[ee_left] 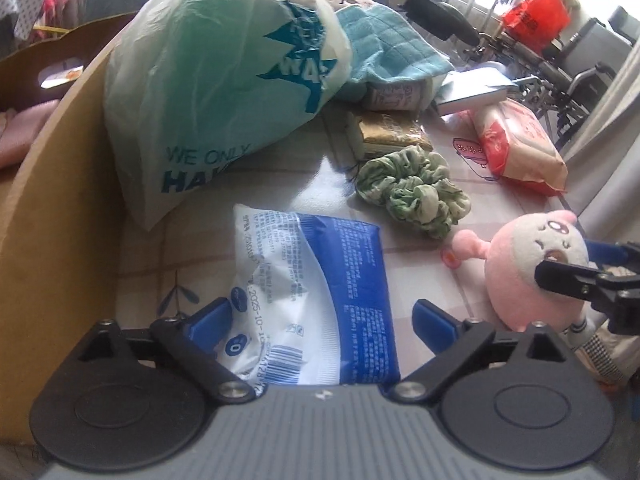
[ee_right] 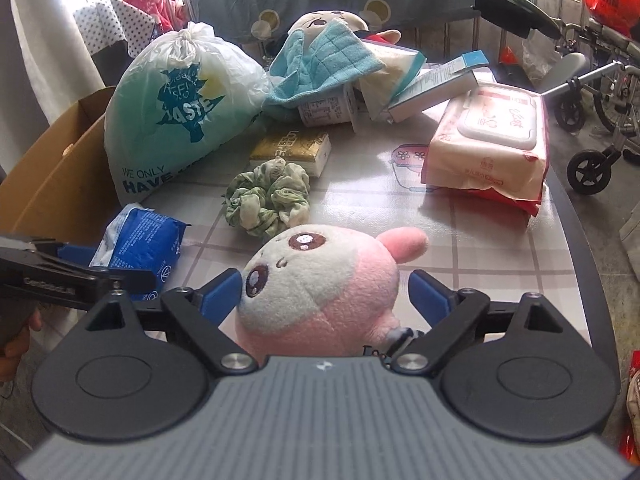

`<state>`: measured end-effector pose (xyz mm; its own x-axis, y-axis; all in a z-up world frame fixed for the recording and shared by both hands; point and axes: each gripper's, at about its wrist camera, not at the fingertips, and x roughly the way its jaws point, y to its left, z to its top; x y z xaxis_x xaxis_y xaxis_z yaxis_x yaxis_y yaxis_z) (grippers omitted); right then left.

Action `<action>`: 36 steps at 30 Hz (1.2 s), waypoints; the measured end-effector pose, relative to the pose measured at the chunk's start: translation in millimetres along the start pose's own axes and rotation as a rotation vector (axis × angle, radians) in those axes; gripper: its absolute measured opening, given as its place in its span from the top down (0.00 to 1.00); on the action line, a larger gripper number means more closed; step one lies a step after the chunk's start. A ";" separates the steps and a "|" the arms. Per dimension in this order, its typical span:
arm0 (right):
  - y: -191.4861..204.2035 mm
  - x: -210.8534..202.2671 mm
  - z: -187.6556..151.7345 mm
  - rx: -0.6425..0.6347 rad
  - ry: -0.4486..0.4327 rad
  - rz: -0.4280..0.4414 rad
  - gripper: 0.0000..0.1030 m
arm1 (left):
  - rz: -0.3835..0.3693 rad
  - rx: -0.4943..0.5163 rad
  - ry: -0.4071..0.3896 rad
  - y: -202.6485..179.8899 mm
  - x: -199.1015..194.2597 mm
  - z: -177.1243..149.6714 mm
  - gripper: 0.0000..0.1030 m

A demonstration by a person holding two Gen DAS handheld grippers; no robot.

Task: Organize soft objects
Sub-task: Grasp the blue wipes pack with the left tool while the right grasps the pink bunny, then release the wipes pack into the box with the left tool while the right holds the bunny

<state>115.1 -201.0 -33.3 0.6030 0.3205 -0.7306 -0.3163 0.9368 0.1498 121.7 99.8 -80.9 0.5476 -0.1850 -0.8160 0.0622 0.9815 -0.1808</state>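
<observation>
A blue and white tissue pack (ee_left: 320, 280) lies flat on the table between the fingers of my left gripper (ee_left: 322, 320). Its jaws stand wide and the right pad is clear of the pack. A round pink and white plush (ee_right: 320, 292) rests between the fingers of my right gripper (ee_right: 326, 296), also open, with a gap on the right side. In the left wrist view the plush (ee_left: 524, 276) sits at the right with the right gripper (ee_left: 576, 264) at it. The left gripper (ee_right: 80, 264) shows at the left edge of the right wrist view, by the pack (ee_right: 140, 244).
A green scrunchie (ee_right: 268, 200), a gold tissue pack (ee_right: 292, 148), a knotted plastic bag (ee_right: 176, 112), a teal towel (ee_right: 324, 60) over a second plush (ee_right: 324, 20), boxes and a wet-wipes pack (ee_right: 488, 148) crowd the table (ee_right: 480, 248). A cardboard box (ee_left: 52, 184) stands left; a wheelchair (ee_right: 592, 92) stands right.
</observation>
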 end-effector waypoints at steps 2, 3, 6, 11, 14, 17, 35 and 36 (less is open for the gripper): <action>-1.3 1.7 -0.6 -0.003 0.005 0.001 0.06 | 0.030 0.034 -0.013 -4.4 4.7 -2.8 0.15; -2.3 2.5 -0.9 -0.005 0.004 0.003 0.05 | 0.040 0.055 -0.011 -6.5 7.7 -4.6 0.15; -4.0 2.2 -1.5 -0.022 -0.009 0.015 0.05 | 0.055 0.090 -0.041 -9.9 7.1 -10.0 0.26; -11.7 -2.1 2.5 -0.019 -0.023 0.009 0.05 | 0.037 0.098 -0.037 -7.4 2.3 -9.6 0.27; -9.3 -2.9 3.8 -0.047 -0.019 0.018 0.01 | 0.040 0.099 -0.041 -8.5 2.6 -10.1 0.26; -1.2 5.9 5.4 -0.092 0.012 -0.020 0.01 | 0.045 0.103 -0.046 -9.3 2.0 -11.4 0.26; -3.4 18.7 -10.9 -0.041 0.075 -0.026 0.23 | 0.011 0.091 -0.083 -3.5 -8.6 -15.8 0.32; -4.2 12.1 -8.9 -0.032 0.062 -0.017 0.23 | -0.005 0.084 -0.088 -1.8 -12.4 -16.1 0.32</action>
<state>117.2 -202.3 -48.7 0.5621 0.2943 -0.7729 -0.3306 0.9366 0.1162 101.4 99.6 -79.2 0.6183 -0.1884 -0.7630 0.1325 0.9819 -0.1351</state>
